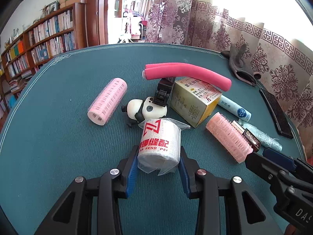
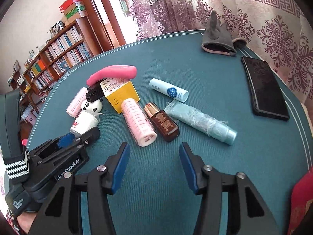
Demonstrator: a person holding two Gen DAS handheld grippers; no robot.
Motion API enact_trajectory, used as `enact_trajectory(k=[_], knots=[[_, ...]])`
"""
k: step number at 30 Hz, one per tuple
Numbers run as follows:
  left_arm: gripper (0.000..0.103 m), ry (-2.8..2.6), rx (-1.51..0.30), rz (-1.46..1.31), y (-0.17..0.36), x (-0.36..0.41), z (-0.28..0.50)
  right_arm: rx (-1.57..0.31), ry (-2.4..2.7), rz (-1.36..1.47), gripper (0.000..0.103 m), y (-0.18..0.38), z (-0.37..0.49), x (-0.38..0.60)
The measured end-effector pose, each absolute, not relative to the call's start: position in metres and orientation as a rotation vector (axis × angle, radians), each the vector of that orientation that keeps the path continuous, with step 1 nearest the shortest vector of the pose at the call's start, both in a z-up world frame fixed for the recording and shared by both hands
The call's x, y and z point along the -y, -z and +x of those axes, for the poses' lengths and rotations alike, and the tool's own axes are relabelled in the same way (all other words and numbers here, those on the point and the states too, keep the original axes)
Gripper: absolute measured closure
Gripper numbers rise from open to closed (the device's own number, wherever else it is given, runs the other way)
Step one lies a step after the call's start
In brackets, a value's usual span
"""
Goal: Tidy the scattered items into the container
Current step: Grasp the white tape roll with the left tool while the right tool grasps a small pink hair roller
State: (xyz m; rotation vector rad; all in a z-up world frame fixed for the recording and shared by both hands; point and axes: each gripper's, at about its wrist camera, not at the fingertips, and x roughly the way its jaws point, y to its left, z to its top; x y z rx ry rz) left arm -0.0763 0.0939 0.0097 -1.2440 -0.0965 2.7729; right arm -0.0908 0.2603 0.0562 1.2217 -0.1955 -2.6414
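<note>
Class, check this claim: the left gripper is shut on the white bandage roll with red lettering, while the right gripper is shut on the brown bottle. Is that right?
Not quite. The left gripper does clamp the white bandage roll, but the right gripper stands open and holds nothing. The brown bottle lies on the table beyond its fingertips. The right wrist view shows this.

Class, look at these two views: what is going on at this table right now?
A person holds a gripper in each hand over a green table strewn with small items. The left gripper is shut on a wrapped white roll. The right gripper is open and empty, near a pink curler and a brown bottle. No container shows.
</note>
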Motion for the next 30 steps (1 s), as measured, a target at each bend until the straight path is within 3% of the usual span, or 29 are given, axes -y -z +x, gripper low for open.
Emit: enact_trajectory(k=[14,26,30], knots=[[0.064,-2.786,0.089,-1.239,-0.009,-0.096,-0.076,-0.112,2.616,1.133,0.054,-0.057,-0.123,-0.227],[0.064,-2.85,0.107,-1.215,-0.014,-0.089,-0.07,-0.607,2.625,1.048,0.071,-0.046,-0.095,-0.186],[0.064,-2.845,0.111,-1.22,-0.012,-0.089,-0.071,-0.551,2.654,1.092,0.071,-0.043,-0.103,-0.192]])
